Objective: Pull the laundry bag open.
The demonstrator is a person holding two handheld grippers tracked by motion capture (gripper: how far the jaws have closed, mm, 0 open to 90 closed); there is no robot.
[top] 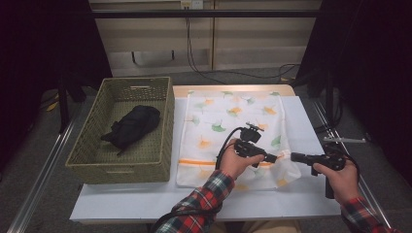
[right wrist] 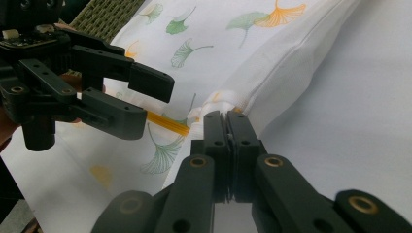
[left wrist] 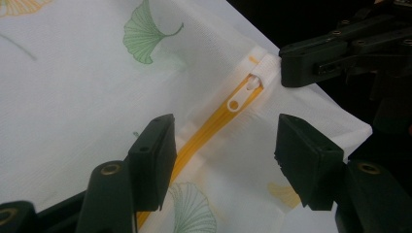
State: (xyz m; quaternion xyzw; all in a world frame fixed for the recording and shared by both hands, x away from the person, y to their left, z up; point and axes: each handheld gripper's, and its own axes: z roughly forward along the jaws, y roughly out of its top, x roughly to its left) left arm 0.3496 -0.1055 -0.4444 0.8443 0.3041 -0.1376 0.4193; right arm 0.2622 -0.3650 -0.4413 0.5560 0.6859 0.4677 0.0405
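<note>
On the white table [top: 145,199], beside a wicker basket [top: 87,160], the ginkgo-print laundry bag [top: 228,121] lay flat while the right gripper [right wrist: 226,116] pinched its zipper-end corner tight and the left gripper [left wrist: 223,141], jaws apart and gripping nothing, straddled the orange zipper [left wrist: 214,124] below the white pull [left wrist: 241,94].

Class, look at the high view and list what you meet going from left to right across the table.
Woven basket holding a black bundle → leaf-print zippered bag → left gripper → right gripper, shut on the bag's corner.
</note>
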